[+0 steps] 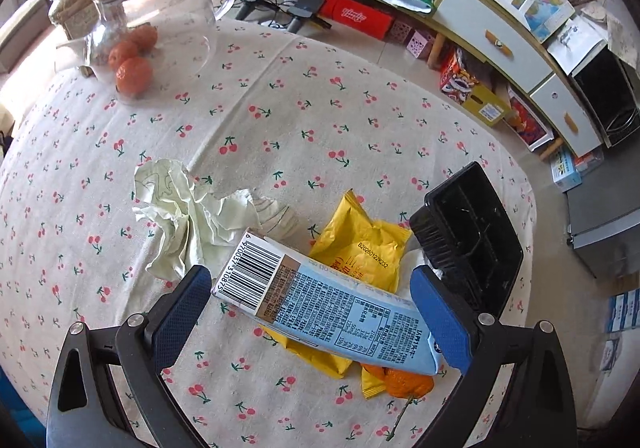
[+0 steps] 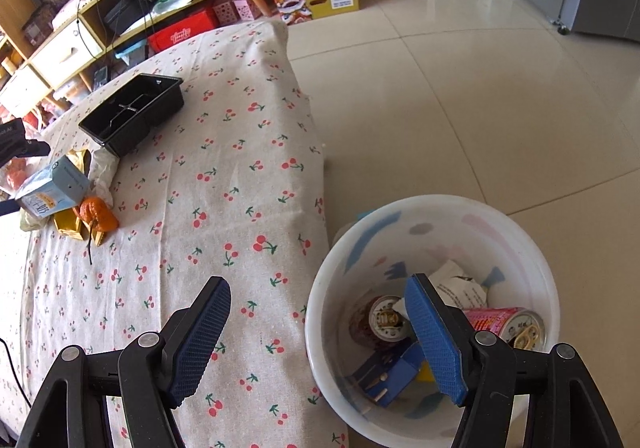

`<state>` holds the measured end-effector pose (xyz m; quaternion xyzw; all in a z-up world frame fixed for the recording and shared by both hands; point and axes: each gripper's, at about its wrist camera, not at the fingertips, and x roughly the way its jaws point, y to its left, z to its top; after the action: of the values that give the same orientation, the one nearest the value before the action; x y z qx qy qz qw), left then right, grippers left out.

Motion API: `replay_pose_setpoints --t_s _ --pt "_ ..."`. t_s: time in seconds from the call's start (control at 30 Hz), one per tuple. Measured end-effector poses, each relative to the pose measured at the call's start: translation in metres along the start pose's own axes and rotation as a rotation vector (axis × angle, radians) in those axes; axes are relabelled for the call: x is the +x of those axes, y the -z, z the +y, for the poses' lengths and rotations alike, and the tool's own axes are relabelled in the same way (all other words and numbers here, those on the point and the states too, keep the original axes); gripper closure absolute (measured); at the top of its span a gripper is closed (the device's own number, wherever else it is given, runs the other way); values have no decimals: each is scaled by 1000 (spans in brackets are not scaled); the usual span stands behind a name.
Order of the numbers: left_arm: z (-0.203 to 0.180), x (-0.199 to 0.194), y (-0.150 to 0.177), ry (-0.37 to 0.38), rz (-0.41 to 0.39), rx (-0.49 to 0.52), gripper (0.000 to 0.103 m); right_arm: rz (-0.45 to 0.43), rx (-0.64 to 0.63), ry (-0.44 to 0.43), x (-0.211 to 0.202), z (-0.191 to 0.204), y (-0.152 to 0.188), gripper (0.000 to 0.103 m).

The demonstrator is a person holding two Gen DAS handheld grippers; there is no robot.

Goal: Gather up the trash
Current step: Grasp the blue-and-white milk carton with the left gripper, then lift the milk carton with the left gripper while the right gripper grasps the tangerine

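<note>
Near the table's (image 1: 280, 96) bin-side edge | my left gripper (image 1: 316, 312) spread around the milk carton (image 1: 328, 304) | I'd close squarely mid-body | right gripper (image 2: 320, 332) open, empty above the bin (image 2: 536, 248)

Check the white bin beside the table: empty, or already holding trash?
Holding trash. Inside the white bin lie two cans, a blue carton and crumpled paper.

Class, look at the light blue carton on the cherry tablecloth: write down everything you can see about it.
The carton is a slim light blue box of printed card, with a barcode at one end and a nutrition panel along its side. It lies tilted atop a yellow wrapper, between the open fingers of the left gripper, which seem not to grip it. Crumpled paper lies by its barcode end, orange peel by the other.
</note>
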<state>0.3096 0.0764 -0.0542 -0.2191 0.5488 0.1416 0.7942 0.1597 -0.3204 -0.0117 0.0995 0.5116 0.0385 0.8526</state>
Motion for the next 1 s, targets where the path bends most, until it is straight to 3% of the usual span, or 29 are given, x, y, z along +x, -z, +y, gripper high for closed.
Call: replay_pose_setpoints --t_s 0.13,0.3,0.37,0.53,0.67,0.8,1.0 --pt "14 5 8 21 23 -24 13 0 -15 4 -2 2 3 27" --pt "39 5 30 98 67 -28 50 3 -26 9 -2 5 6 27" --pt "50 4 42 140 84 -40 53 4 -29 7 -3 8 6 27" --pt "72 -15 67 220 109 -19 56 -8 -26 -31 -5 23 10 27" --pt "80 -54 82 248 43 87 56 -11 -42 -83 -4 47 13 27" --pt "96 -91 94 197 -84 207 56 -16 -95 -114 4 84 12 27" --pt "133 -107 90 185 -141 212 56 -19 -209 -138 33 141 8 28"
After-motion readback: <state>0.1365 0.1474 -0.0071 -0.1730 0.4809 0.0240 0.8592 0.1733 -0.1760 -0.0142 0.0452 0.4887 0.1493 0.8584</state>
